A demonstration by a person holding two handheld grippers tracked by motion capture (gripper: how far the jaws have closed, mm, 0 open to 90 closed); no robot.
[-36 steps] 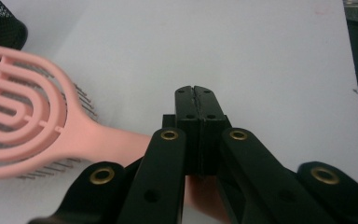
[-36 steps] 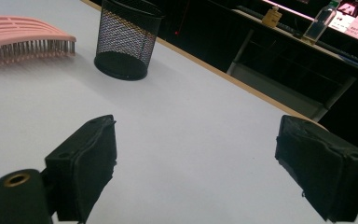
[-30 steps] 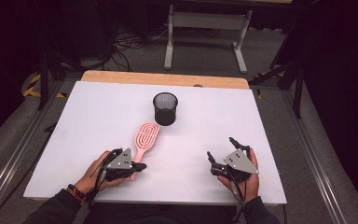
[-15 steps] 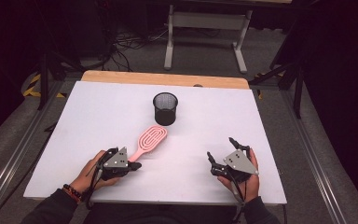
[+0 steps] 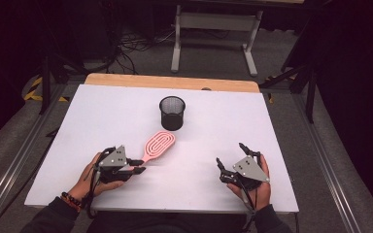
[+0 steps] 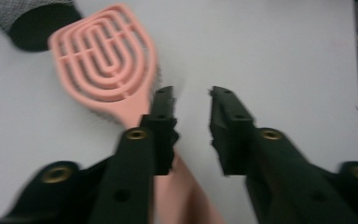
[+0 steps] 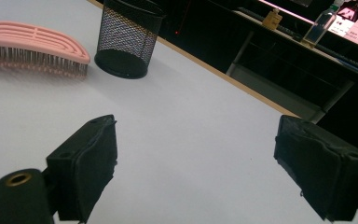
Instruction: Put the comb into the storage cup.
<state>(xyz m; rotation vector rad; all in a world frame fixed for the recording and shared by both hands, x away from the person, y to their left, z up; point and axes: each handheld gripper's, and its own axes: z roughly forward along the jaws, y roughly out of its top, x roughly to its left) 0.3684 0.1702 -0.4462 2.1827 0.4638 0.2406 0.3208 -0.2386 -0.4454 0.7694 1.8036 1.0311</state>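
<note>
A pink vented hairbrush (image 5: 159, 144) lies bristles down on the white table (image 5: 223, 121), its head pointing at a black mesh cup (image 5: 172, 112). My left gripper (image 5: 138, 166) sits at the brush's handle end. In the left gripper view the jaws (image 6: 191, 100) have just been opening and stand apart. The brush (image 6: 105, 65) has its handle running under the left jaw, not pinched, and the cup (image 6: 32, 23) is at the top left. My right gripper (image 5: 230, 158) rests open at the front right with bare table between its jaws (image 7: 196, 149); from there the brush (image 7: 32, 44) and cup (image 7: 128, 39) sit far left.
A wooden strip (image 5: 172, 81) edges the table's far side. Beyond it stand a metal frame (image 5: 213, 29) and cables on the floor. A dark bench with small bottles (image 7: 321, 23) lies past the table in the right gripper view.
The left jaws, shut on the brush handle before, have parted and let it go. The brush head swung slightly to the right. The right hand has not moved.
</note>
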